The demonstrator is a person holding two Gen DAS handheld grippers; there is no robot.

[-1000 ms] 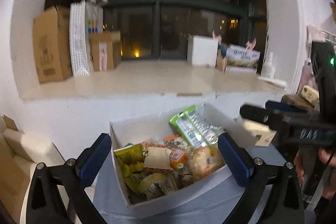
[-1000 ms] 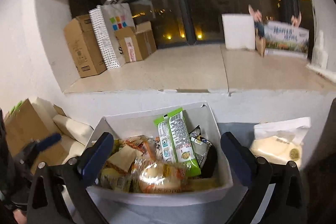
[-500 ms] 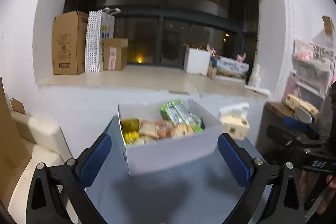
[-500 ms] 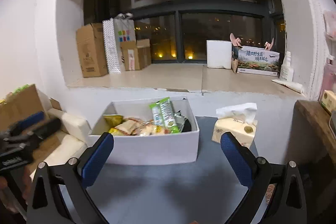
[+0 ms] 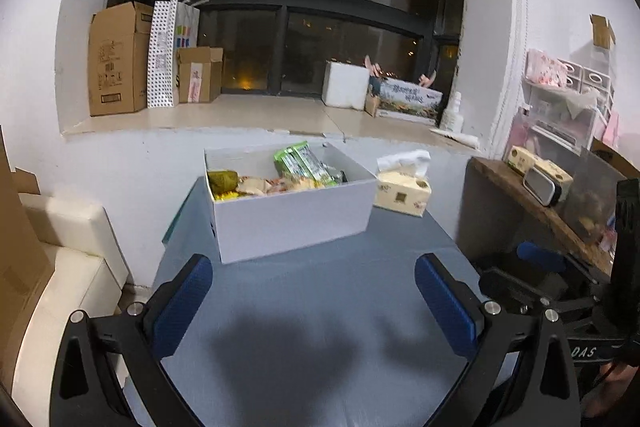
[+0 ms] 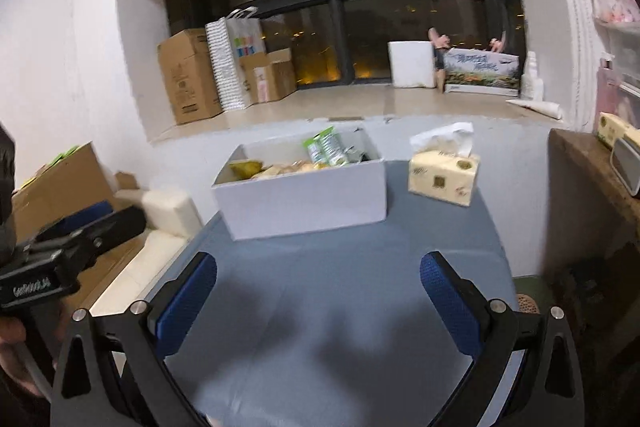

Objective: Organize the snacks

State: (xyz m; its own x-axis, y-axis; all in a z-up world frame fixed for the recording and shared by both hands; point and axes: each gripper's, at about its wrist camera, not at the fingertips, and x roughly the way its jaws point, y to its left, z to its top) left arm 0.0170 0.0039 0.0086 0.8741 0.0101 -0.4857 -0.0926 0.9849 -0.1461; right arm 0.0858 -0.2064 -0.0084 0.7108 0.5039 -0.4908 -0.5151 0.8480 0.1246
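A white box (image 5: 294,217) full of snack packets stands at the far end of a grey-blue table (image 5: 320,307); green packets (image 5: 304,163) stick up at its back. It also shows in the right wrist view (image 6: 308,199). My left gripper (image 5: 314,301) is open and empty, well back from the box over the table. My right gripper (image 6: 318,299) is open and empty, also back from the box. Each gripper shows at the edge of the other's view.
A tissue pack (image 5: 402,187) sits right of the box, also in the right wrist view (image 6: 444,171). A wooden shelf (image 5: 536,203) stands to the right. Cardboard boxes (image 5: 118,59) line the window ledge. A cream cushion (image 5: 60,267) lies left of the table.
Both grippers have pulled back and lowered from above the box; the box now looks smaller and farther, and more bare table shows in front.
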